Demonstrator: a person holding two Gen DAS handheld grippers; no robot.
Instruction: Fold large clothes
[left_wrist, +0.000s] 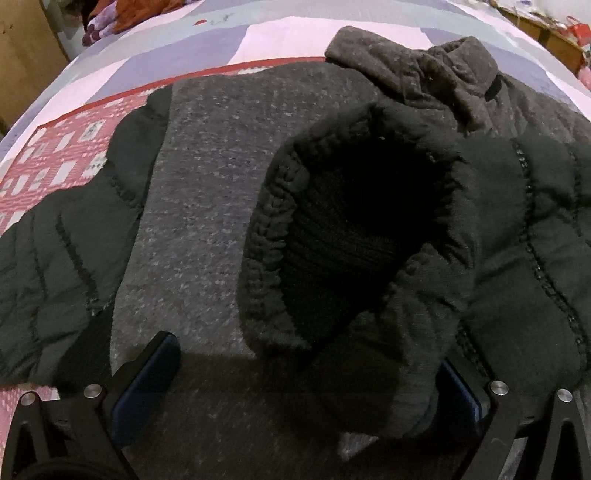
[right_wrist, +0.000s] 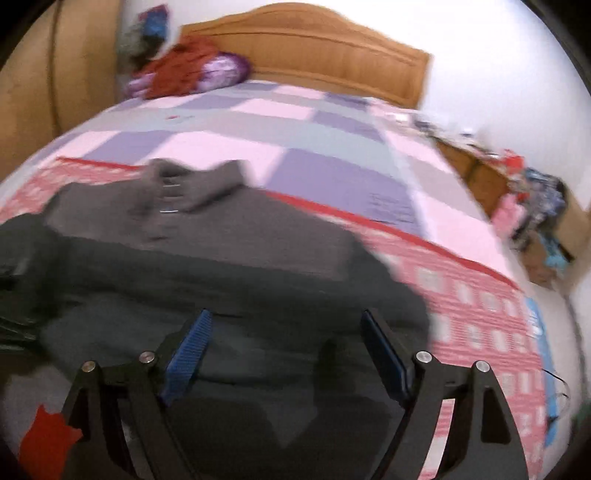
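A large jacket (left_wrist: 207, 184) with a grey knit body and black quilted sleeves lies spread on the bed. In the left wrist view one sleeve's ribbed cuff (left_wrist: 351, 221) bulges up close to the camera, its mouth gaping. My left gripper (left_wrist: 306, 354) is open wide around the sleeve's lower part; the cloth rests against the right pad (left_wrist: 458, 391), and the left pad (left_wrist: 147, 384) stands apart from it. The right wrist view is blurred: my right gripper (right_wrist: 286, 314) hovers open over the jacket (right_wrist: 221, 266), with nothing between its blue pads. The grey collar (right_wrist: 195, 184) points toward the headboard.
The bed has a patchwork cover (right_wrist: 332, 177) of pink, purple and red. A heap of red and purple clothes (right_wrist: 184, 74) lies by the wooden headboard (right_wrist: 314, 48). A cluttered low shelf (right_wrist: 528, 206) runs along the bed's right side, and a wooden wardrobe (right_wrist: 74, 74) stands at left.
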